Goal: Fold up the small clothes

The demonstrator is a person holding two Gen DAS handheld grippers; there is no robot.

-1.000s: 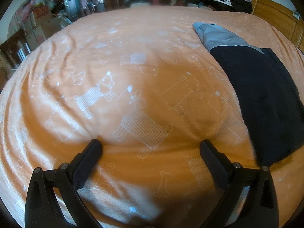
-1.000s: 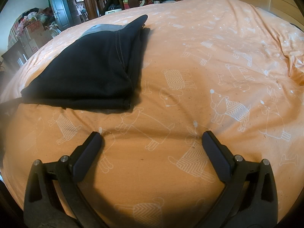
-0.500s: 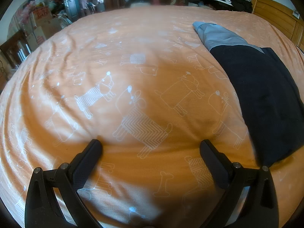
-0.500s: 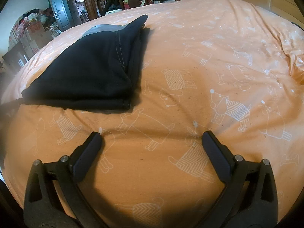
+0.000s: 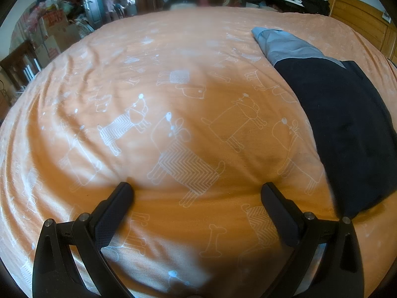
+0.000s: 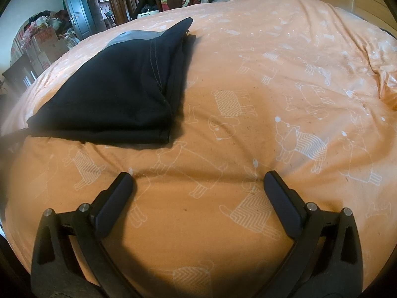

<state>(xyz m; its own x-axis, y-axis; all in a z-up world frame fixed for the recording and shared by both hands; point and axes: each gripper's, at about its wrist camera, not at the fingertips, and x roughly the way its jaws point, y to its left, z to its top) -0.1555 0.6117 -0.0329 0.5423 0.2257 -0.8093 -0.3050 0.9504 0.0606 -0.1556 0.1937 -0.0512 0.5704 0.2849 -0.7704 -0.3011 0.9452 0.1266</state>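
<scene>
Orange dog-print bed cover [image 5: 173, 74] was seen under both tools, left gripper [image 5: 196, 191] and right gripper [image 6: 198, 181] spread wide and empty, folded dark garment [image 6: 111, 94] laid flat between them, untouched.

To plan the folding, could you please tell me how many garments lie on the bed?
1. A dark garment with a grey end lies folded on the orange bedspread, right of the left tongs and left of the right tongs. Others may lie outside both views.
</scene>
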